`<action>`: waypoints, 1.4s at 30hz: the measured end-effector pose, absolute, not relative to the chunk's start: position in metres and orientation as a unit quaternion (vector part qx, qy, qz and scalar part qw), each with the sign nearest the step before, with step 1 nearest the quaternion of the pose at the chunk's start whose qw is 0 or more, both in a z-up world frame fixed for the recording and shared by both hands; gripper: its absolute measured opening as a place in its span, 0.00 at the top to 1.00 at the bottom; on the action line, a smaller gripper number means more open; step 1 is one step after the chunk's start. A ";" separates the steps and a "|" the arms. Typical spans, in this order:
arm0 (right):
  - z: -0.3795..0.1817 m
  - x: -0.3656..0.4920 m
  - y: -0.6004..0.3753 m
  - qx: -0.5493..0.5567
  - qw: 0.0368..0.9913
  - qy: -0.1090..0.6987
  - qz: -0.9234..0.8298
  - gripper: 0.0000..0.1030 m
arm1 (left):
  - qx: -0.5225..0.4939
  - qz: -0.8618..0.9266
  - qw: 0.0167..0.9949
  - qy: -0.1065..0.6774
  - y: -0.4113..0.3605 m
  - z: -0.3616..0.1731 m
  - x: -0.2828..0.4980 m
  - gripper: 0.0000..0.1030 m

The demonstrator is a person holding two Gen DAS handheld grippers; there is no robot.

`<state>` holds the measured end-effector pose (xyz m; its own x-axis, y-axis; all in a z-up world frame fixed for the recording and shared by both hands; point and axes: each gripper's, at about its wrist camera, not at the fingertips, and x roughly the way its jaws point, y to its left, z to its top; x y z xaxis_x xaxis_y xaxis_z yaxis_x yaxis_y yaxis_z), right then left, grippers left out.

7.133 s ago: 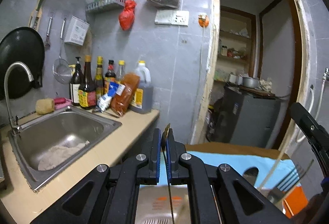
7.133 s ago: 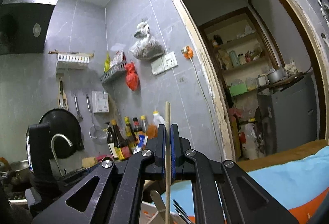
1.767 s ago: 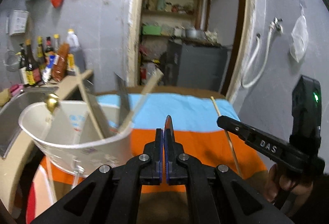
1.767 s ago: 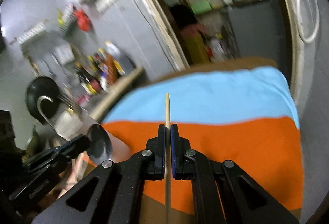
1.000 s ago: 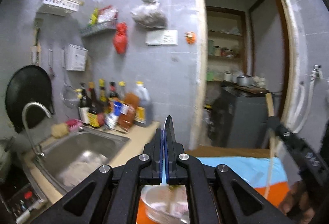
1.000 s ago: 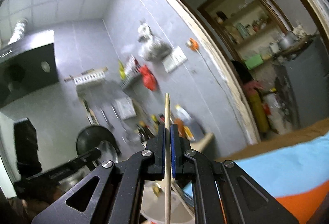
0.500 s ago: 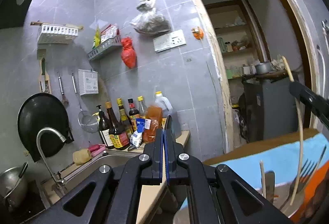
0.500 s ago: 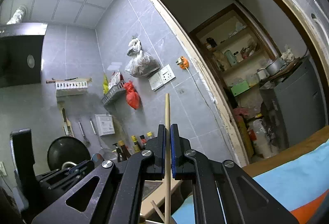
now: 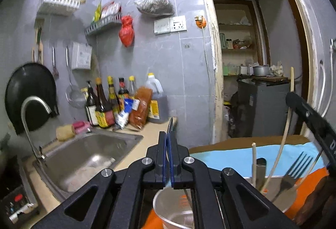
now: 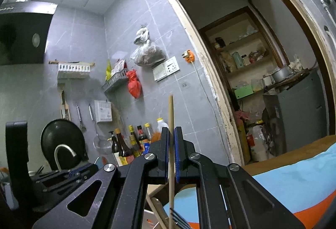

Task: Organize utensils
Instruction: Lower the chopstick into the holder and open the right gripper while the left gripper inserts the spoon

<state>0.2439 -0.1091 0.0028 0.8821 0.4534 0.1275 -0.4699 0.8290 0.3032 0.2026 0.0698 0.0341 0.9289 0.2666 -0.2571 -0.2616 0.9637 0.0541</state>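
My left gripper [image 9: 168,136] is shut on a thin metal spoon [image 9: 170,125], seen edge-on and sticking up past the fingertips. Right below it stands a translucent cup [image 9: 160,197] with a fork [image 9: 298,166] and a wooden chopstick [image 9: 254,161] leaning inside. At the right of that view my right gripper [image 9: 290,101] holds another chopstick [image 9: 291,80] upright over the cup. In the right wrist view the right gripper [image 10: 171,132] is shut on this chopstick [image 10: 171,111]. Fork tines [image 10: 178,221] and wooden handles [image 10: 156,206] show beneath it. My left gripper [image 10: 63,176] lies at lower left.
A steel sink [image 9: 84,157] with a curved faucet [image 9: 31,107] lies to the left, and sauce bottles [image 9: 109,107] line the tiled wall. The cup stands on a blue and orange cloth [image 9: 220,157]. A doorway [image 9: 252,61] opens behind the table.
The left wrist view has sunk and swung, so the cup now sits right under the left jaws and more of the sink shows. The right view rolled slightly. Both grips are unchanged.
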 end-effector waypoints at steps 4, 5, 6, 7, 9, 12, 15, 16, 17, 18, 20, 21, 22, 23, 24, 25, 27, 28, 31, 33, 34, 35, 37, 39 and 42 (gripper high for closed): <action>0.004 0.242 -0.112 0.153 0.955 -0.006 0.255 0.94 | -0.046 0.105 0.981 0.156 0.082 0.032 0.202 0.95; 0.005 0.241 -0.114 0.150 0.955 0.000 0.258 0.92 | -0.060 0.096 0.980 0.163 0.085 0.032 0.202 0.95; 0.004 0.240 -0.115 0.148 0.954 0.007 0.261 0.89 | -0.072 0.091 0.979 0.168 0.088 0.031 0.201 0.95; 0.004 0.240 -0.116 0.147 0.953 0.015 0.265 0.78 | -0.081 0.088 0.978 0.169 0.090 0.030 0.200 0.93; 0.004 0.238 -0.121 0.150 0.951 0.023 0.269 0.68 | -0.092 0.085 0.977 0.171 0.093 0.030 0.196 0.79; 0.005 0.234 -0.130 0.151 0.951 0.028 0.267 0.67 | -0.111 0.083 0.978 0.157 0.095 0.030 0.183 0.49; 0.007 0.226 -0.142 0.154 0.953 0.027 0.259 0.59 | -0.113 0.080 0.978 0.156 0.095 0.031 0.176 0.47; 0.008 0.224 -0.147 0.154 0.954 0.030 0.256 0.55 | -0.108 0.080 0.978 0.160 0.093 0.030 0.172 0.47; 0.009 0.222 -0.150 0.154 0.954 0.035 0.254 0.52 | -0.105 0.078 0.978 0.161 0.090 0.030 0.169 0.45; 0.009 0.221 -0.154 0.153 0.955 0.041 0.251 0.50 | -0.101 0.076 0.978 0.163 0.089 0.030 0.167 0.41; 0.009 0.219 -0.163 0.149 0.957 0.060 0.240 0.34 | -0.082 0.071 0.979 0.170 0.081 0.028 0.157 0.34; 0.009 0.219 -0.166 0.147 0.958 0.067 0.237 0.32 | -0.071 0.068 0.980 0.175 0.077 0.028 0.153 0.29; 0.008 0.218 -0.169 0.145 0.959 0.074 0.233 0.30 | -0.061 0.066 0.980 0.179 0.073 0.027 0.149 0.28; 0.006 0.217 -0.173 0.141 0.960 0.083 0.227 0.27 | -0.051 0.063 0.979 0.185 0.069 0.024 0.145 0.25; 0.004 0.216 -0.177 0.136 0.962 0.095 0.218 0.25 | -0.035 0.057 0.978 0.198 0.063 0.019 0.139 0.24; 0.002 0.217 -0.180 0.134 0.963 0.109 0.209 0.16 | -0.027 0.052 0.976 0.207 0.058 0.016 0.135 0.24; -0.003 0.217 -0.188 0.134 0.963 0.130 0.194 0.12 | -0.008 0.033 0.970 0.239 0.047 0.003 0.129 0.24; -0.006 0.216 -0.192 0.135 0.963 0.136 0.187 0.11 | -0.002 0.026 0.967 0.252 0.043 -0.002 0.127 0.24; -0.013 0.217 -0.201 0.135 0.963 0.159 0.168 0.11 | 0.021 -0.004 0.952 0.305 0.028 -0.025 0.125 0.24; -0.017 0.216 -0.206 0.135 0.963 0.169 0.161 0.11 | 0.046 -0.018 0.941 0.336 0.018 -0.041 0.127 0.26; -0.019 0.216 -0.208 0.136 0.962 0.173 0.159 0.11 | 0.062 -0.023 0.934 0.352 0.013 -0.049 0.129 0.30; -0.020 0.216 -0.209 0.136 0.962 0.178 0.159 0.11 | 0.075 -0.030 0.928 0.364 0.008 -0.056 0.131 0.37; -0.022 0.216 -0.210 0.135 0.961 0.183 0.157 0.11 | 0.102 -0.040 0.915 0.388 -0.001 -0.070 0.136 0.45; -0.024 0.215 -0.210 0.134 0.961 0.185 0.156 0.11 | 0.125 -0.050 0.903 0.407 -0.009 -0.082 0.141 0.53; -0.025 0.214 -0.211 0.133 0.960 0.189 0.158 0.11 | 0.161 -0.052 0.887 0.429 -0.017 -0.096 0.147 0.57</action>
